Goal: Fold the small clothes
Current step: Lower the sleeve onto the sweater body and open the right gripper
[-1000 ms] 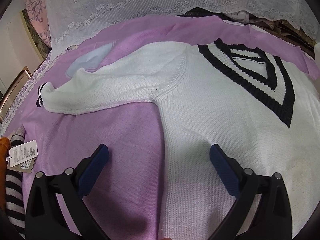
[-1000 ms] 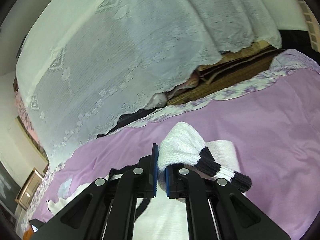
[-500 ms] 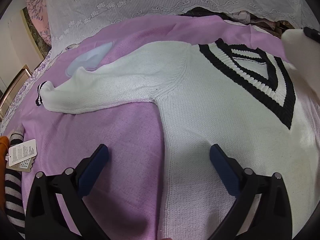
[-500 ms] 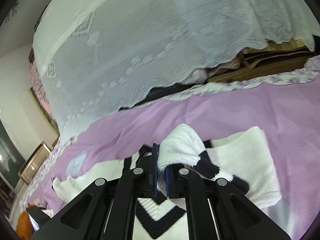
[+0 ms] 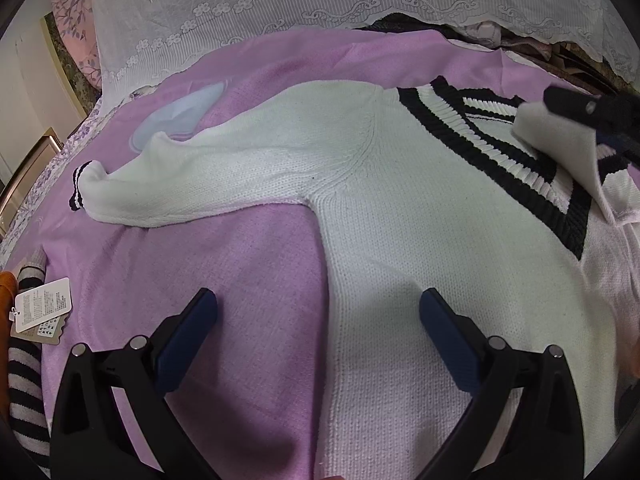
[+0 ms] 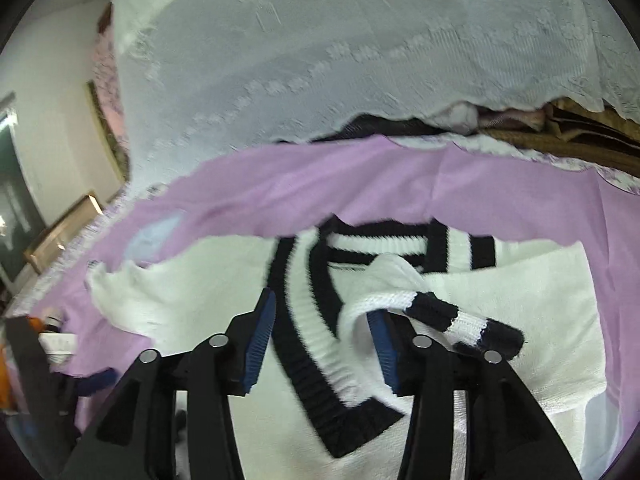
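My right claw (image 6: 322, 336) is spread wide, so the sleeve (image 6: 404, 300) drapes loose over one finger, across the sweater (image 5: 400, 216) mid-bed. My left claw (image 5: 318, 324) waits spread above its side edge.

Even, soft indoor light, moderately bright; no single source is identifiable. In the left wrist view, focus is sharp at centre, and the left gripper (image 5: 318, 320) casts a faint diffuse shadow on the purple sheet (image 5: 224, 280) and the white sweater (image 5: 400, 240). Strong fisheye curvature bends the lace cover (image 5: 320, 4), and dark vignetting fills the corners. In the right wrist view, motion blur smears the lace cover (image 6: 360, 60) and the sweater collar (image 6: 308, 280); whites appear slightly washed out.
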